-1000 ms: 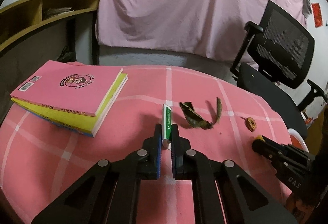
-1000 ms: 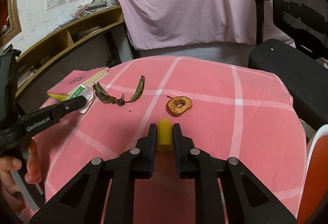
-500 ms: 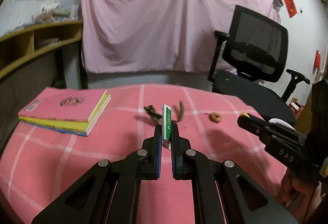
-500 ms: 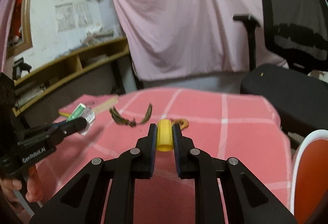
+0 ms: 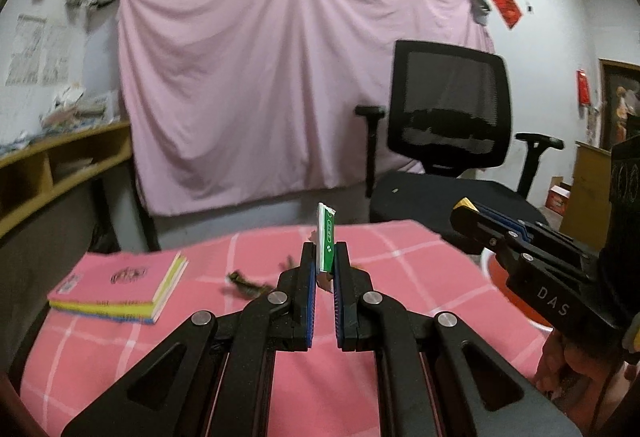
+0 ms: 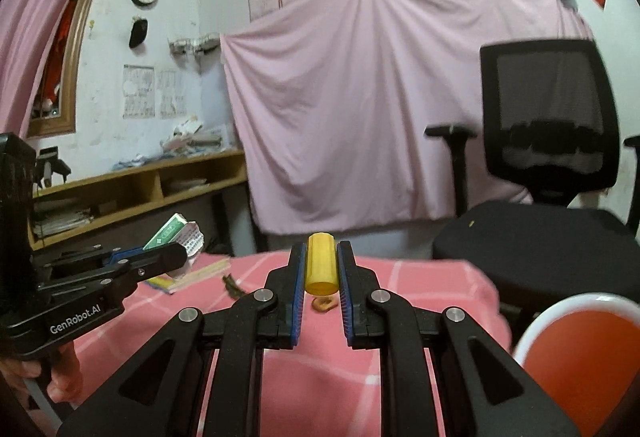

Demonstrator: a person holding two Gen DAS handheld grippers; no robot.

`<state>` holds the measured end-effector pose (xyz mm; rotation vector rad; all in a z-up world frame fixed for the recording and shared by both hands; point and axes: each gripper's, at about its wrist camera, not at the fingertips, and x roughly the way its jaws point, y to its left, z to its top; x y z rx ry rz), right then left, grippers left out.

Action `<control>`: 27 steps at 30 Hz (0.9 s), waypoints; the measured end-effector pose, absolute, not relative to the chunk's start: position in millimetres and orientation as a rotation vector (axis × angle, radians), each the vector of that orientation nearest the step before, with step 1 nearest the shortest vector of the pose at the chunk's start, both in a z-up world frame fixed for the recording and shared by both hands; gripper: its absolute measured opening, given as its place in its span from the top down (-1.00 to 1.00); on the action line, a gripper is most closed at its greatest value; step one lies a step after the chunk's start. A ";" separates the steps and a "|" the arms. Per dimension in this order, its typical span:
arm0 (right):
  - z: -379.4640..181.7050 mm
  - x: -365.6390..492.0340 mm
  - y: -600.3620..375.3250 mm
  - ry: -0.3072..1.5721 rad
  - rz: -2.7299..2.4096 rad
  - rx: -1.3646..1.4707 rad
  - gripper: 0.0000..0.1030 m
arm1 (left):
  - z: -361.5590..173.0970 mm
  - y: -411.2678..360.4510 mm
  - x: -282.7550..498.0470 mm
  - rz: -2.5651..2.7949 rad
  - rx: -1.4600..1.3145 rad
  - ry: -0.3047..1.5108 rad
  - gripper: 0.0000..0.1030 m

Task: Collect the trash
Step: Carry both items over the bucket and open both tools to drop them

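Observation:
My left gripper (image 5: 324, 257) is shut on a green and white wrapper (image 5: 326, 237) and holds it upright above the pink checked table (image 5: 400, 277). It also shows in the right wrist view (image 6: 160, 261) with the wrapper (image 6: 176, 235). My right gripper (image 6: 319, 261) is shut on a yellow cylinder (image 6: 320, 265), held above the table. It shows at the right of the left wrist view (image 5: 464, 213). A dried peel strip (image 5: 244, 283) and a brown dried fruit slice (image 6: 324, 304) lie on the table.
A stack of pink and yellow books (image 5: 120, 287) lies at the table's left. A red bin with a white rim (image 6: 580, 349) stands at the right beside the table. A black office chair (image 5: 448, 149) stands behind it. Wooden shelves (image 6: 140, 189) run along the left wall.
Both grippers have lifted up and away from the table with their loads. The table surface has dropped lower in both views, and the red bin has come further into the right wrist view.

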<state>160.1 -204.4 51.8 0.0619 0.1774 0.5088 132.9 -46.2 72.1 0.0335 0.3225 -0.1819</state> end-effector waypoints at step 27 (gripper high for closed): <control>65.6 128.9 -335.0 0.045 0.209 0.151 0.74 | 102.9 -184.4 148.6 -0.502 0.133 0.285 0.89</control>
